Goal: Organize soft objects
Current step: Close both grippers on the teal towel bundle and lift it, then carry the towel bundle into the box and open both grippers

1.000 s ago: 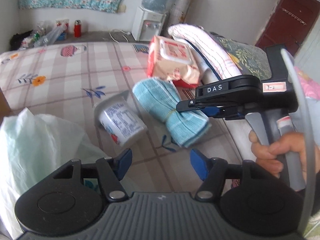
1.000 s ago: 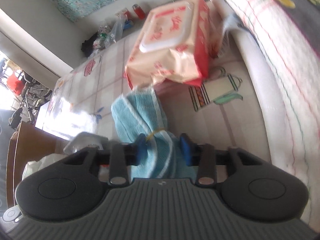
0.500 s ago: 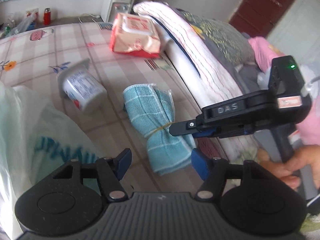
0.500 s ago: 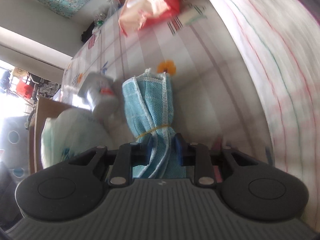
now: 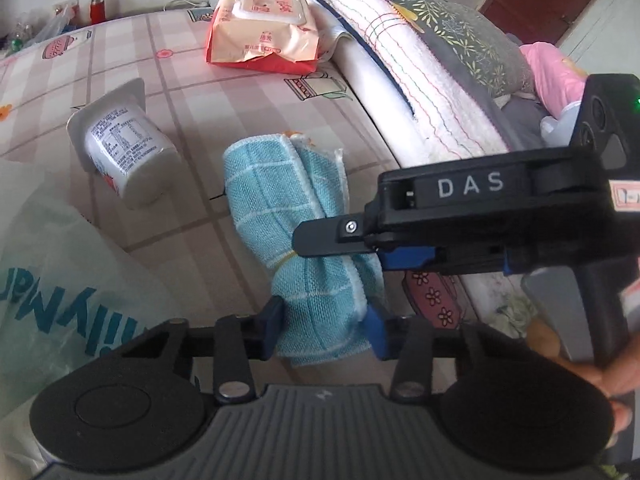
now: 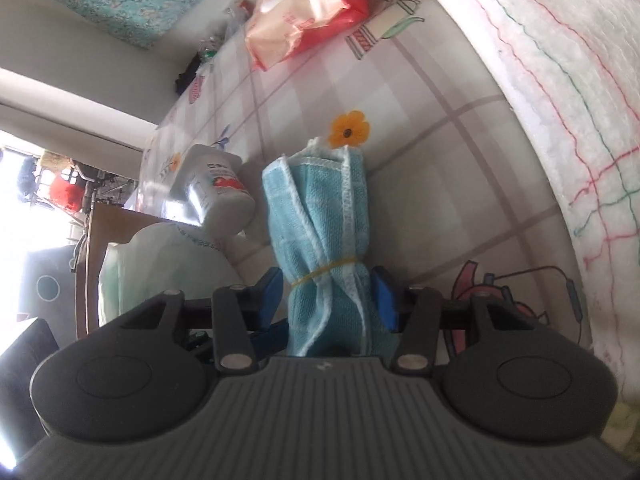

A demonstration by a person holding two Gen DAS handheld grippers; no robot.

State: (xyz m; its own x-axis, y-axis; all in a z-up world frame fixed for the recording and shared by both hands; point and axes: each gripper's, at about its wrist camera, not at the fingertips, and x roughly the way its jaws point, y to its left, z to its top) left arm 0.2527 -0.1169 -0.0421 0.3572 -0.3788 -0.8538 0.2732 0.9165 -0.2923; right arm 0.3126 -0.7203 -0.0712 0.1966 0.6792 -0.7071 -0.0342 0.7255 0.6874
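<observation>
Blue woven cloth (image 5: 308,248), rolled and cinched by a yellow rubber band (image 6: 324,271), lies on the checked bedsheet (image 5: 192,92). Long axis runs from the near, bunched end away toward the wipes pack (image 5: 262,28); the far end fans open. Left gripper (image 5: 326,330) has just been closing, blue pads now pressing the cloth's near end on both sides. Right gripper (image 6: 328,298) has just been opening; jaws stand spread, cloth between them with a gap on each side, not pinched. In the left view its finger crosses over the cloth at the band. White yogurt cup (image 5: 128,150) lies on its side just left of the cloth, apart from it. Plastic bag (image 5: 60,264) near left. Folded white blanket (image 5: 412,80) runs along the right. Cloth has a white grid and white hemmed edges.
</observation>
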